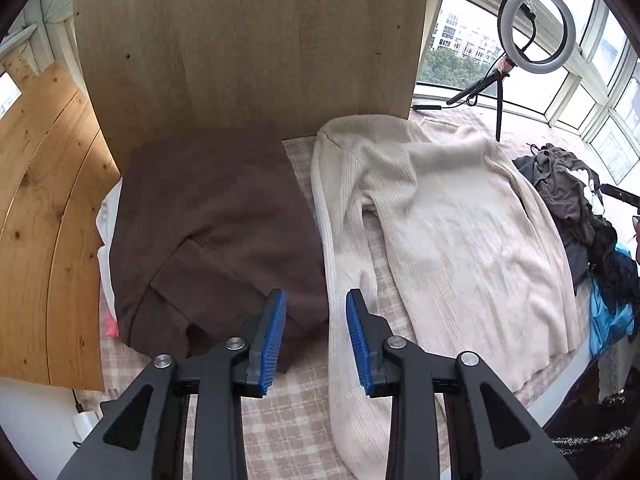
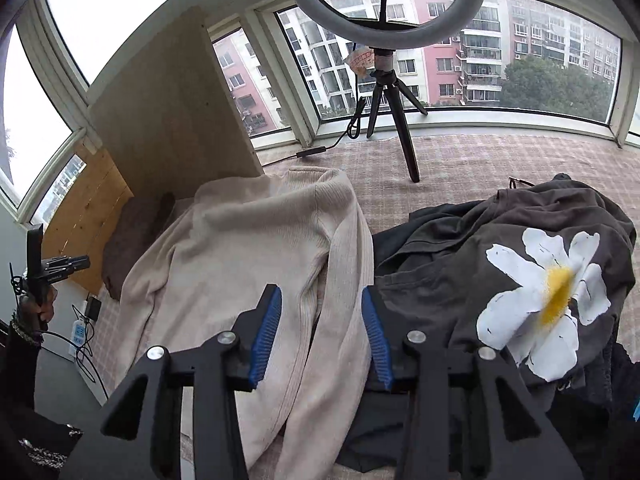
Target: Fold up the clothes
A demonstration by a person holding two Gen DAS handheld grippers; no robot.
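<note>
Two grippers, both part open and holding nothing. Left gripper (image 1: 316, 340) sits low centre of its frame, blue pads apart, over the gap between a brown garment (image 1: 216, 220) and the cream sweater (image 1: 440, 216); one long sleeve (image 1: 348, 320) runs down between the jaws' line of sight, pads not touching it. Right gripper (image 2: 322, 332) sits low centre of its view, jaws apart, above the sweater's other sleeve (image 2: 340, 320), no contact that I can confirm. Sweater lies flat and spread mid-frame in both views, collar toward the window, sleeves trailing toward the cameras, so unfolded. Brown garment at left of the left view looks already folded into a neat block against the wood panel (image 1: 248, 48); count that as done. Right of the sweater is a rumpled dark pile (image 2: 500, 248), top piece a grey shirt with a white flower print (image 2: 536, 300), all still to do. Estimate: one item folded, one laid out ready, several waiting. Hard to tell: how many pieces are in the pile, what the white and pink scraps under the brown garment are, and the sweater's hem, cut off by the grippers. Ring light (image 2: 384, 12) on a tripod stands behind on the checked cloth (image 2: 460, 160).
</note>
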